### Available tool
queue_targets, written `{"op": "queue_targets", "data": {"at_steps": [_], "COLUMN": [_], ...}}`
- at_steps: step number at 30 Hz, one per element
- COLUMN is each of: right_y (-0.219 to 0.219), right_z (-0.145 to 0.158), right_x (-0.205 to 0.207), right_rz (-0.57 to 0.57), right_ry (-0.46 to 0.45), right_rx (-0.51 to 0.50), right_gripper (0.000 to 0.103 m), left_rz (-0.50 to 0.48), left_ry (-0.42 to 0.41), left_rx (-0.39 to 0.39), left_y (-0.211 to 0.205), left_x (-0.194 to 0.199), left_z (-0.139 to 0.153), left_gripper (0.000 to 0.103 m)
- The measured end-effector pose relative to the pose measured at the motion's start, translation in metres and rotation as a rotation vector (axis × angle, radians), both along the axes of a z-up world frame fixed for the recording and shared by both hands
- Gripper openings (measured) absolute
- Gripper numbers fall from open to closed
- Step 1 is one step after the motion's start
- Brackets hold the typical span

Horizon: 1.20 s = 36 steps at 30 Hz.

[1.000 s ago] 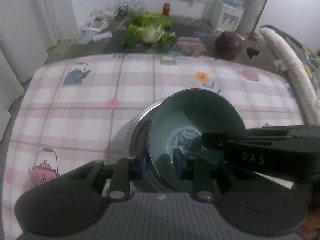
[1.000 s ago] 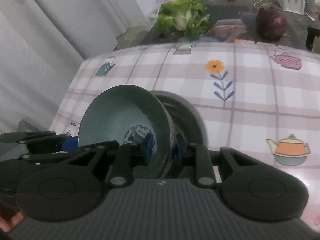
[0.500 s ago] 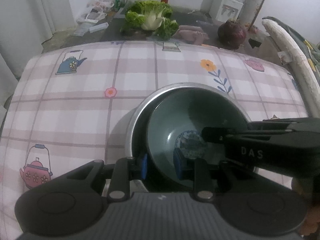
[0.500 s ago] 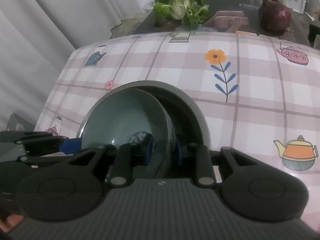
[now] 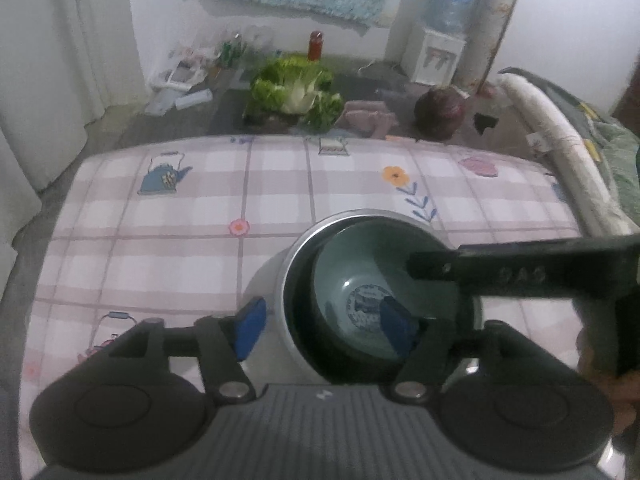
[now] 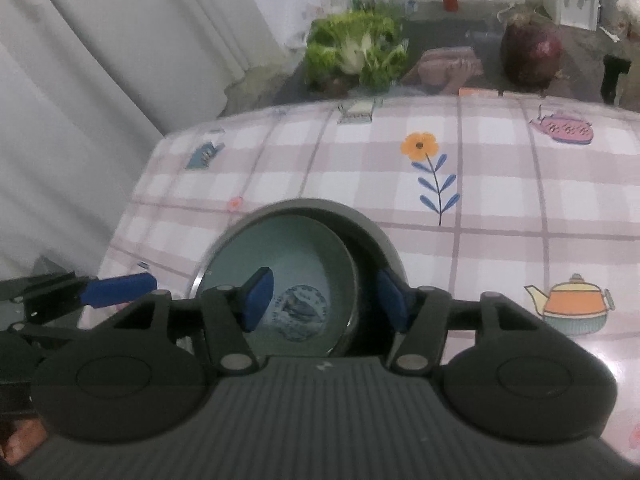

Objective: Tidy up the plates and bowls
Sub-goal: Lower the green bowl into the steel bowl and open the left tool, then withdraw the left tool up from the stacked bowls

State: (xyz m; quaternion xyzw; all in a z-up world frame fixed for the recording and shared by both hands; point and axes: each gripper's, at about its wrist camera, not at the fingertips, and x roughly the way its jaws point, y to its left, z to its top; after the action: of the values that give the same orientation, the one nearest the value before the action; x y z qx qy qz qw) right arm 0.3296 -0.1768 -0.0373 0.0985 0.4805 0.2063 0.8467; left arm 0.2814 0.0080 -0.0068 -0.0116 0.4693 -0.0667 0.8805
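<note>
A green ceramic bowl (image 5: 360, 276) with a blue picture at its bottom sits inside a larger metal bowl (image 5: 280, 280) on the checked tablecloth. It also shows in the right wrist view (image 6: 296, 256), nested in the metal bowl (image 6: 376, 232). My left gripper (image 5: 324, 324) is open, its jaws straddling the near rims of both bowls. My right gripper (image 6: 324, 300) is open, with one pad inside the green bowl and the other outside its rim. The right gripper's arm (image 5: 520, 276) crosses the left wrist view.
The tablecloth (image 5: 180, 240) covers the table up to its far edge. Beyond it on the floor lie a green cabbage (image 5: 296, 92), a purple cabbage (image 5: 440, 112), a red bottle (image 5: 315, 44) and a water dispenser (image 5: 436, 52). A curtain (image 6: 100, 80) hangs at left.
Both grippers held the green bowl tilted, lowered it into the metal bowl, then opened and let it go. The bowl now rests level inside the metal bowl.
</note>
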Motion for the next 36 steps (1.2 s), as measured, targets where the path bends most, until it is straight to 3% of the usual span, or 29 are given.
{"op": "queue_targets", "data": {"at_steps": [3,7,15,22,31,36], "right_y": [-0.008,-0.019,-0.015,0.017,0.054,0.060], "right_z": [0.021,0.051,0.075,0.045,-0.012,-0.040], "right_x": [-0.025,-0.076,-0.180,-0.246,-0.284,-0.279], "right_rz": [-0.005,-0.001,-0.003,0.012,-0.009,-0.072], "right_ry": [-0.057,-0.157,-0.254,-0.193,-0.063,0.019], "right_rx": [0.034,0.076,0.136,0.191,0.198,0.238], "right_gripper": [0.058,0.060,0.060,0.060,0.060,0.060], "left_rz": [-0.015,-0.007,0.084,0.152,0.210,0.225], "left_ry": [-0.062,-0.137,-0.184,-0.174,-0.191,-0.160], "left_rx": [0.013,0.007,-0.106,-0.114,0.006,0.081], "left_y": [0.007,0.027,0.086,0.119,0.122,0.121], "left_x": [-0.026,-0.067,-0.151,-0.208,-0.239,-0.235], "left_z": [0.014,0.029,0.035,0.005,-0.037,-0.055], "left_gripper": [0.082,0.086,0.095,0.095,0.094,0.076]}}
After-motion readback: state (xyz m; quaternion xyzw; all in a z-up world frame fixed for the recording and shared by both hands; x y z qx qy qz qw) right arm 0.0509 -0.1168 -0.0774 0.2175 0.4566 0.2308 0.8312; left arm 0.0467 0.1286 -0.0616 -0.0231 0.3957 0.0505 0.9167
